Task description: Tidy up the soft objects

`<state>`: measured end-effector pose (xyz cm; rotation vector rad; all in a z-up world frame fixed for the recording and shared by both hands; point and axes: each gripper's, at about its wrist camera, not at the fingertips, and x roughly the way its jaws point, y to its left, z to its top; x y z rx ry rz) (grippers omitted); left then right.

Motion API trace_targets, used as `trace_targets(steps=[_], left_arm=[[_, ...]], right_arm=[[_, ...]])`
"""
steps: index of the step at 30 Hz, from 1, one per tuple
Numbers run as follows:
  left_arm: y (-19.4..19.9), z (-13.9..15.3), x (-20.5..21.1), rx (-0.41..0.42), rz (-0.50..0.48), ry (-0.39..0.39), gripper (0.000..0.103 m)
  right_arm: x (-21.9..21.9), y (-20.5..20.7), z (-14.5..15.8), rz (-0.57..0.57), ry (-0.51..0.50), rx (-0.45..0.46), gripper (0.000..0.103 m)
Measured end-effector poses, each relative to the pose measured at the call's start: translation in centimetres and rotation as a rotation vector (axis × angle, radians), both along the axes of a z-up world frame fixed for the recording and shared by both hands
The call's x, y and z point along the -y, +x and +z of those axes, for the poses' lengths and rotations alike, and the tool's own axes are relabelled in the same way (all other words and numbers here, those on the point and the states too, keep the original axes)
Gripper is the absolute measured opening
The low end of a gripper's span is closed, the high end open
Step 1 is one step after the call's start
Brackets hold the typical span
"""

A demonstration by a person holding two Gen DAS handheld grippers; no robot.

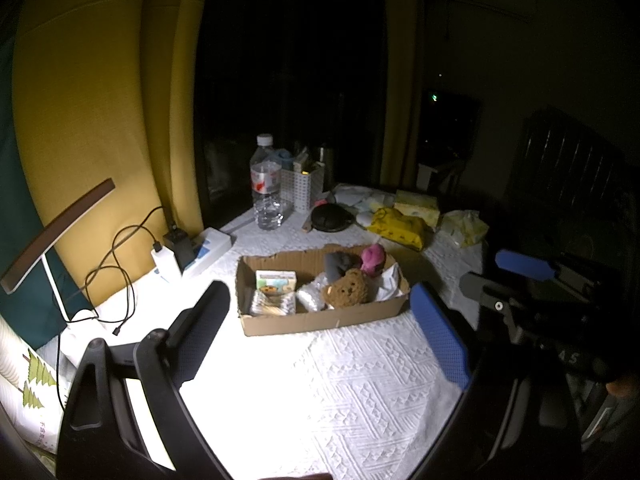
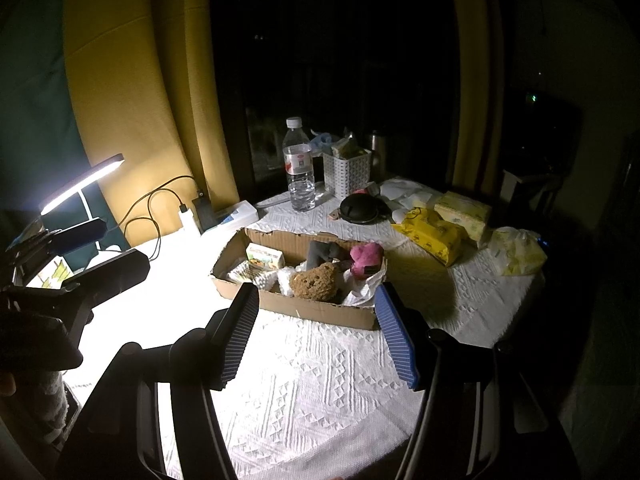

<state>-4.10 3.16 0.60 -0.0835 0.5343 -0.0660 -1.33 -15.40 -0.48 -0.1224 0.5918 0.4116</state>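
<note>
I've got both the left gripper (image 1: 316, 336) and right gripper (image 2: 318, 334) hanging open and empty short of the box (image 2: 320, 311), since the sponge (image 2: 316, 282) and pink toy (image 2: 365, 261) already sit inside.

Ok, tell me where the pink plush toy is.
The pink plush toy sits at the right end of the cardboard box, beside the grey toy and behind the brown bear.

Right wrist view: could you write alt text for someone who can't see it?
An open right gripper hovers over a white-clothed table, in front of a shallow cardboard box holding a brown plush bear, a pink soft toy and a grey one. A desk lamp lights the dark room.
</note>
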Motion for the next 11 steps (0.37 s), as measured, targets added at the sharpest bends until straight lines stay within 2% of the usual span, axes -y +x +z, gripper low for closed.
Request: trace_targets(steps=[11], left_arm=[[0.9, -0.9, 0.1, -0.011, 0.001, 0.0, 0.093]], right_arm=[[-0.3, 1.1, -0.9, 0.02, -0.012, -0.027, 0.064]])
